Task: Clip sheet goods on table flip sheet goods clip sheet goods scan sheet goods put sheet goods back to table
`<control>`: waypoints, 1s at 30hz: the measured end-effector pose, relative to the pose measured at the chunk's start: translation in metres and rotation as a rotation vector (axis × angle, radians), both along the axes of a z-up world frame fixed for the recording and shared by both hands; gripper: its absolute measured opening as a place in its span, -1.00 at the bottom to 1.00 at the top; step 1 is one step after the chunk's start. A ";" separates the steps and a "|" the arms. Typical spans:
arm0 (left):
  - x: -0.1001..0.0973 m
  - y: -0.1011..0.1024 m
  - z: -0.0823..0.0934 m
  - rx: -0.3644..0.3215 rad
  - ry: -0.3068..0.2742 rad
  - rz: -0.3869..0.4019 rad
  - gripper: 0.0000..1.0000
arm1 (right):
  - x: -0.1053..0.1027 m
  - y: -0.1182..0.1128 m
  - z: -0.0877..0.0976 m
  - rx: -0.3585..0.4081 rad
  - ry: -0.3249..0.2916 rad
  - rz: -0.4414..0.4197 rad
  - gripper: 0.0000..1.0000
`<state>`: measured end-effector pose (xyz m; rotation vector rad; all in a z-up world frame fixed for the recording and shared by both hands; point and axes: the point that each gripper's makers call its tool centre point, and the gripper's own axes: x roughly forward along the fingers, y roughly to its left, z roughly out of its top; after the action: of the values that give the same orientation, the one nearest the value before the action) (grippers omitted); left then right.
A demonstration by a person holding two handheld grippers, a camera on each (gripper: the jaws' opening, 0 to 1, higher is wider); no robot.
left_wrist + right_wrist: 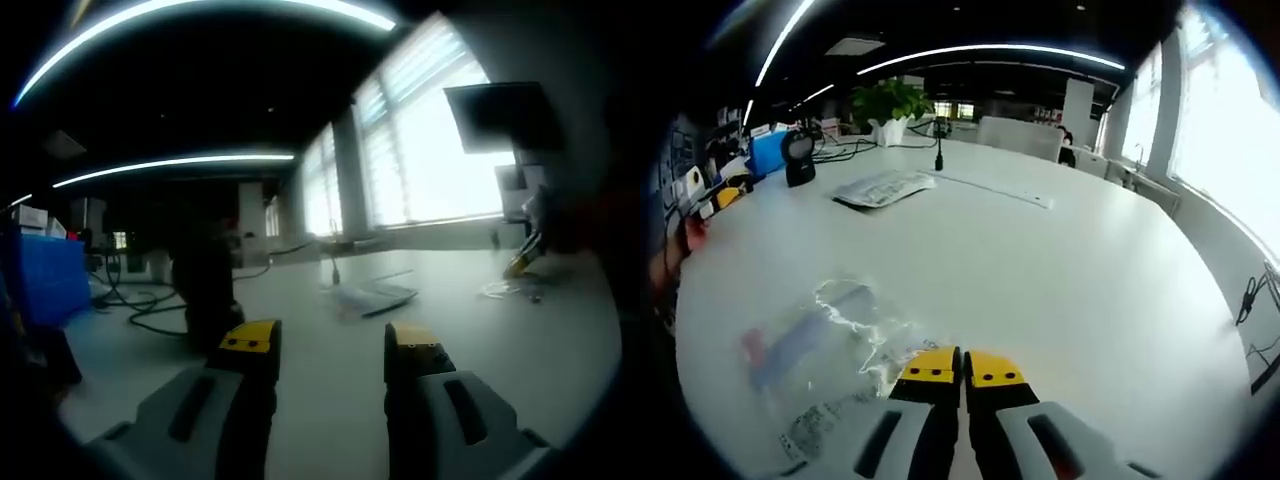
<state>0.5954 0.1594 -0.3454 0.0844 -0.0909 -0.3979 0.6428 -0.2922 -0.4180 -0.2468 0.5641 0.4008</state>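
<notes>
my right tool [962,368] has its yellow tips pressed together at the near edge of a clear plastic sheet packet [820,345] lying flat on the white tabletop [1060,270]; whether they pinch it i cannot tell. wide bare surface runs ahead. farther off lie a second packet [883,187] and a black scanner [797,157]. my left tool [331,348] stands apart, holding nothing, over open tabletop.
</notes>
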 end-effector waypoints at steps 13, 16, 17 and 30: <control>0.000 -0.001 -0.001 0.012 0.001 0.001 -0.33 | -0.004 0.014 0.050 0.110 -0.131 0.005 -1.00; -0.001 -0.001 -0.001 0.015 0.001 0.000 -0.33 | -0.009 0.022 0.062 0.130 -0.159 0.011 -1.00; -0.001 -0.001 -0.001 0.015 0.001 0.000 -0.33 | -0.011 0.025 0.066 0.143 -0.168 0.014 -1.00; -0.002 -0.002 0.000 0.014 -0.003 -0.005 -0.33 | -0.024 0.047 0.105 0.251 -0.255 0.052 -1.00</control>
<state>0.5936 0.1575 -0.3458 0.0986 -0.0909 -0.4033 0.6189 -0.2450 -0.3132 -0.0695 0.2542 0.4776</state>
